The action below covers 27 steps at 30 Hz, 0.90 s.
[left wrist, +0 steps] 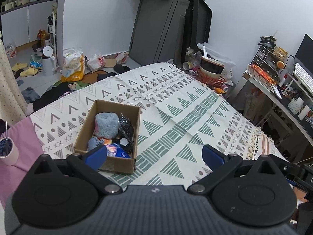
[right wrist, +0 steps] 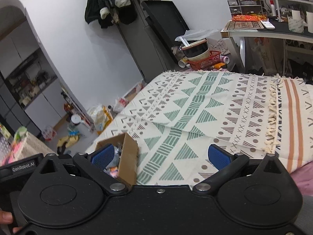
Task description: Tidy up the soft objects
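Observation:
A brown cardboard box (left wrist: 137, 121) sits on the patterned cloth (left wrist: 176, 105) at the left. It holds a fluffy blue soft toy (left wrist: 107, 125), a crinkled black bag (left wrist: 127, 131) and a blue packet (left wrist: 117, 150). My left gripper (left wrist: 154, 154) hovers open over the cloth, its left blue fingertip (left wrist: 96, 156) overlapping the box's near end. In the right wrist view the same box (right wrist: 128, 152) lies at lower left, partly behind the left fingertip (right wrist: 102, 156). My right gripper (right wrist: 160, 156) is open with nothing between its fingers.
A red basket with stacked bowls (left wrist: 211, 72) stands past the cloth's far corner. A desk (left wrist: 277, 98) with a keyboard and drawers lines the right. Bags, slippers and a white kettle (left wrist: 48, 60) litter the floor at left. A pink sheet (left wrist: 21, 146) lies beside the cloth.

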Each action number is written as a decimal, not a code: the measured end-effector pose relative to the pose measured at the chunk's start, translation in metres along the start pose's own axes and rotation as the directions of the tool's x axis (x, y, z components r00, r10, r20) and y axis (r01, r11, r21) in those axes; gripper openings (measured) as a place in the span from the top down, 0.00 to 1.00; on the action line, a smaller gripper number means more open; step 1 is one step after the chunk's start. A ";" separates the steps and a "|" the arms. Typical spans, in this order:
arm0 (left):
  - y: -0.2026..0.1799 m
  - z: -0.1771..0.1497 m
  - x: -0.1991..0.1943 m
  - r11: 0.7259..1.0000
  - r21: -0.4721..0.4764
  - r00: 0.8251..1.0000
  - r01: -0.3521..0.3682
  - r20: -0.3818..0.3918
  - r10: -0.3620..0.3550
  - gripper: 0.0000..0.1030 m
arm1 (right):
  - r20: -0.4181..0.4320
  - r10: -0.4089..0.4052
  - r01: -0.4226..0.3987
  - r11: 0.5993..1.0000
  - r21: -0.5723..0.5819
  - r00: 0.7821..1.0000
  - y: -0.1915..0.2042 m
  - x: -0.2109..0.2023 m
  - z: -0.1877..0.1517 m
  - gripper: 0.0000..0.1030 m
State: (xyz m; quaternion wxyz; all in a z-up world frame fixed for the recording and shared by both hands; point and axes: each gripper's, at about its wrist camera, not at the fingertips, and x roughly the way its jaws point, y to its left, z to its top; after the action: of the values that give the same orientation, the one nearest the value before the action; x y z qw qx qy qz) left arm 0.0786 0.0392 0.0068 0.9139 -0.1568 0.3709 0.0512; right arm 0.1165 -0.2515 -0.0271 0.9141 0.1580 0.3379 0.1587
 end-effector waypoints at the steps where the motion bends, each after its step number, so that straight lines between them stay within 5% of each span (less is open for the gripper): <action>1: 0.000 -0.001 -0.003 1.000 0.003 1.000 -0.003 -0.001 0.003 0.00 | -0.001 -0.005 0.005 1.000 -0.007 1.000 0.001 -0.003 -0.001 0.00; 27: 0.004 -0.031 -0.090 0.992 0.124 0.997 -0.037 0.068 0.028 0.00 | 0.042 0.003 0.004 0.986 -0.167 0.999 0.035 -0.084 -0.018 0.00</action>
State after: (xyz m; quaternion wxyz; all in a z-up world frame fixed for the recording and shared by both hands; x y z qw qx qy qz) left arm -0.0071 0.0353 0.0472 0.9327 -0.0914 0.3455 0.0479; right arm 0.0372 -0.2499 0.0213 0.9311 0.0839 0.3043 0.1830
